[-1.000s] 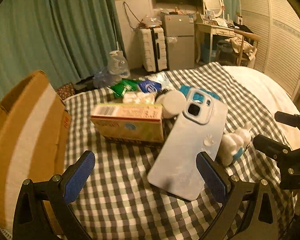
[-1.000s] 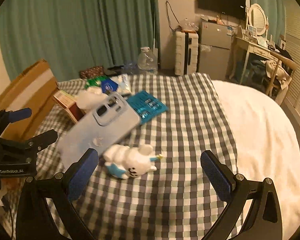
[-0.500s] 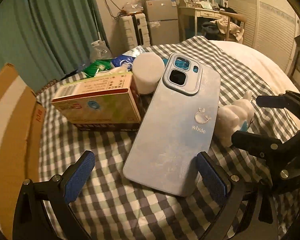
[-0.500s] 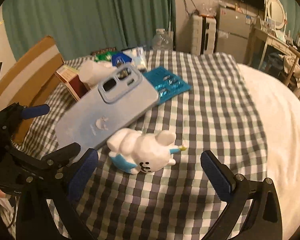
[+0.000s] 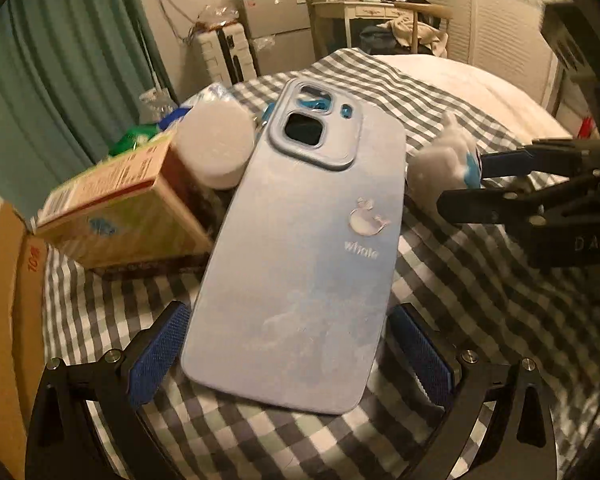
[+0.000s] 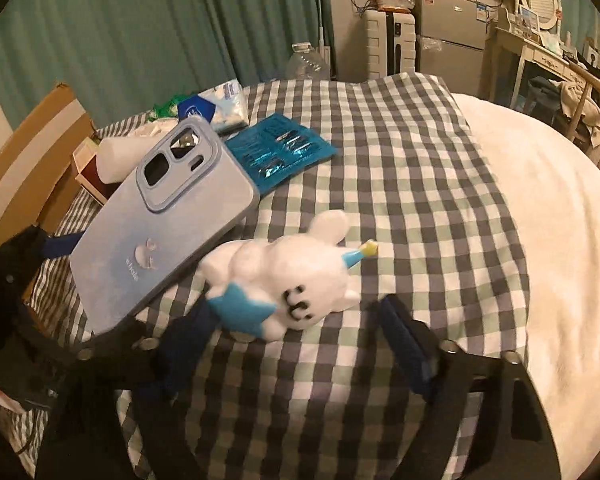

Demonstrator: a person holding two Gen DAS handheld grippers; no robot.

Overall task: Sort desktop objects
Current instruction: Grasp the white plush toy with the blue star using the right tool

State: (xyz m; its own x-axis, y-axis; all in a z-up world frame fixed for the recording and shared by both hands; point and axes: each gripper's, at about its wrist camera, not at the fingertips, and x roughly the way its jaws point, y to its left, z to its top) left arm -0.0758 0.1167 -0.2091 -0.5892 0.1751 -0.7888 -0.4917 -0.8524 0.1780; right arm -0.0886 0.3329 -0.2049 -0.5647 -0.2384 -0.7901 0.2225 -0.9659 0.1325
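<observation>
A light blue phone case [image 5: 304, 248] lies on the checked cloth, its top leaning on a white cylinder [image 5: 216, 140]. Its near end sits between the blue pads of my left gripper [image 5: 290, 356], which is open; I cannot tell whether the pads touch its edges. In the right wrist view the case [image 6: 160, 232] lies left of a white plush toy [image 6: 284, 276] with a blue star. My right gripper [image 6: 296, 344] straddles the toy's near end. Its jaws are closing, the left finger at the star, the right one still apart. The left wrist view shows the right gripper [image 5: 460, 184] at the toy [image 5: 440, 160].
A yellow-green carton [image 5: 120, 216] lies left of the case. An open cardboard box [image 6: 32, 152] stands at the cloth's left edge. Behind are a blue blister pack [image 6: 280, 152] and some packets [image 6: 220, 108]. A white cover [image 6: 540, 240] spreads to the right.
Both grippers have come down and closer to the cloth. The case's near end now lies between the left fingers. The right jaws have narrowed around the plush toy.
</observation>
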